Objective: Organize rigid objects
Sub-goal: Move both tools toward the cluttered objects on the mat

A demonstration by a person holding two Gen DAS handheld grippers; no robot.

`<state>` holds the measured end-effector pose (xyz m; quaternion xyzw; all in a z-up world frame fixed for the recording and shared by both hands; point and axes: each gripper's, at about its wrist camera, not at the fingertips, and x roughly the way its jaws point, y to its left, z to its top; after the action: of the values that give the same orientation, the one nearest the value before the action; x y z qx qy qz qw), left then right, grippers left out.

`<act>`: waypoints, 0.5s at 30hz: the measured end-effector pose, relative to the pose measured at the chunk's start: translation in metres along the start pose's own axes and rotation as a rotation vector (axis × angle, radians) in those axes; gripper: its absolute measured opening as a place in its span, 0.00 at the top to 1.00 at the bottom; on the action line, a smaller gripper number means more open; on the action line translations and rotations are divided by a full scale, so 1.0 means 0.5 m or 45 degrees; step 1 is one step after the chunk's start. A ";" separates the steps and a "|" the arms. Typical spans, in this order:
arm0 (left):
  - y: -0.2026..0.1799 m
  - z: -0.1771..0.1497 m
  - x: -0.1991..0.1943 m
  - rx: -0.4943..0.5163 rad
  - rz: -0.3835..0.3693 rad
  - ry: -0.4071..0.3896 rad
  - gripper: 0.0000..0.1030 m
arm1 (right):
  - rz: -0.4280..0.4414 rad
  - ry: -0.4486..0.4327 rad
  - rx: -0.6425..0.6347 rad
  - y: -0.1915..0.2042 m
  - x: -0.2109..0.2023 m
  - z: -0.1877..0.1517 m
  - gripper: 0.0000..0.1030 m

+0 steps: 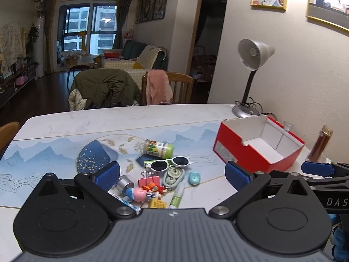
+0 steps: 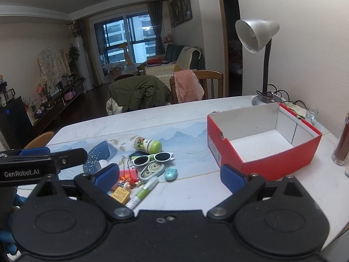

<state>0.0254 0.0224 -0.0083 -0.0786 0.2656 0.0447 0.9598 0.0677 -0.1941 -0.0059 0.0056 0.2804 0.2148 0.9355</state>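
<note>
step: start, nothing picked yet | left gripper point(image 1: 172, 172) and right gripper point(image 2: 169, 174) jaws apart, empty | clutter pile point(image 1: 161, 174) on table left of empty red box point(image 2: 261, 144) | next: likely grab one item, carry to box

Home living-dining room, sofa point(image 1: 135, 54), dining table point(image 1: 130, 118)

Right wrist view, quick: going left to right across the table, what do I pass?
white sunglasses → small teal gadget → red box → brown bottle at the right edge.
</note>
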 end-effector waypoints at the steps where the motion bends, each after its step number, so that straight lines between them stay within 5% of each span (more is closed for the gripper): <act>1: 0.002 0.000 0.004 -0.004 0.005 0.003 0.00 | 0.000 0.002 -0.003 0.000 0.004 0.001 0.06; 15: 0.045 0.010 0.051 -0.053 0.043 0.045 0.00 | 0.003 0.056 -0.022 -0.004 0.057 0.007 0.06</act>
<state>0.0470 0.0466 -0.0200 -0.0948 0.2828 0.0650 0.9523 0.0915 -0.1840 -0.0181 -0.0070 0.2990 0.2183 0.9289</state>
